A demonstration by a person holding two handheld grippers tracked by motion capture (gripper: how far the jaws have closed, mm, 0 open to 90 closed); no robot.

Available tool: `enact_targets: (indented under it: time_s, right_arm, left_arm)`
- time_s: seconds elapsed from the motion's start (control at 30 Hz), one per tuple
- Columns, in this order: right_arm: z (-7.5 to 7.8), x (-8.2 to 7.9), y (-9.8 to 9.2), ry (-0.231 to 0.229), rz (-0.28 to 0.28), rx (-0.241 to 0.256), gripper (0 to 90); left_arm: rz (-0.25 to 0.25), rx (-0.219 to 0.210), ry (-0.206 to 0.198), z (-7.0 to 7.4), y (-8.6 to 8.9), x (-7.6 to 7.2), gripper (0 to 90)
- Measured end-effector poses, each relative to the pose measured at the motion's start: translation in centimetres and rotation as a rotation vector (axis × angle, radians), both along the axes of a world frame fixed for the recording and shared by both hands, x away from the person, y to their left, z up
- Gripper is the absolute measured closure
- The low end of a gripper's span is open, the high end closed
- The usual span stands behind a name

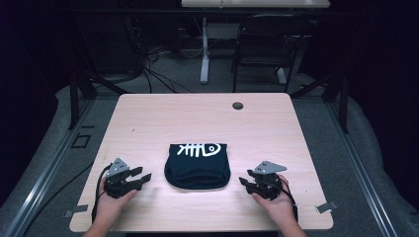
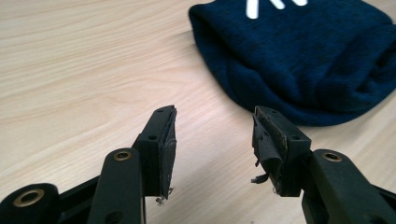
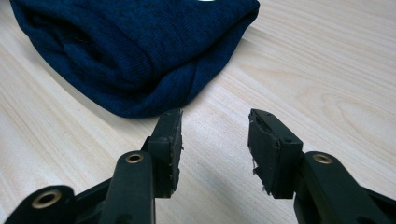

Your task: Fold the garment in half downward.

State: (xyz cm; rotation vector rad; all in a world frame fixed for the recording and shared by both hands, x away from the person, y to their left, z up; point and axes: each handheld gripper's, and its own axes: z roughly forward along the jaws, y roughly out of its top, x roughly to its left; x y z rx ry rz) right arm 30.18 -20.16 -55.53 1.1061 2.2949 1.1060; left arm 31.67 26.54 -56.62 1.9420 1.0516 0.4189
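A folded dark navy knit garment (image 1: 197, 165) with a white fish-skeleton print lies in the middle of the light wood table (image 1: 148, 118). My left gripper (image 1: 143, 177) rests on the table to its left, jaws open and empty, pointing toward it. In the left gripper view the navy garment (image 2: 303, 56) lies just beyond the open jaws. My right gripper (image 1: 243, 181) sits on the table to the garment's right, also open and empty. From the right gripper view, the folded edge of the garment (image 3: 135, 51) is close ahead at upper left.
A round grommet hole (image 1: 237, 105) sits near the table's far edge. Metal clips (image 1: 327, 207) stick out at the front corners. Behind the table stand a chair (image 1: 262, 49) and a desk leg (image 1: 204, 49) among floor cables.
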Motion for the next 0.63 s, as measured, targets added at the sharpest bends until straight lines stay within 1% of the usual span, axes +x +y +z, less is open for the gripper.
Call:
enact_targets:
  time_s: [0.07, 0.13, 0.23, 0.37, 0.43, 0.53, 0.63]
  right_arm:
    - [-0.2, 0.1, 0.0, 0.003, -0.008, 0.010, 54.1]
    - [-0.5, 0.2, -0.1, 0.005, -0.012, 0.016, 54.1]
    - [-0.8, 0.3, -0.1, 0.010, -0.017, 0.008, 54.0]
    - [-1.0, 0.5, 0.0, 0.015, -0.016, 0.009, 53.5]
    - [-1.1, 0.5, 0.0, 0.019, -0.012, -0.001, 53.4]
    - [-1.1, 0.5, 0.1, 0.018, -0.015, -0.002, 53.0]
    - [-1.1, 0.4, 0.1, 0.006, -0.012, 0.001, 52.0]
  left_arm:
    - [0.004, 0.003, 0.004, -0.2, 0.1, 0.1, 49.9]
    - [0.000, 0.016, 0.009, -0.3, 0.1, 0.2, 49.9]
    - [-0.002, 0.019, 0.005, -0.3, 0.1, 0.2, 49.8]
    - [-0.012, 0.038, 0.013, -0.4, 0.0, 0.3, 49.8]
    - [-0.009, 0.042, 0.016, -0.5, 0.0, 0.3, 49.8]
    - [-0.008, 0.037, 0.015, -0.5, 0.0, 0.3, 49.7]
    - [-0.007, 0.031, 0.011, -0.5, -0.1, 0.4, 49.5]
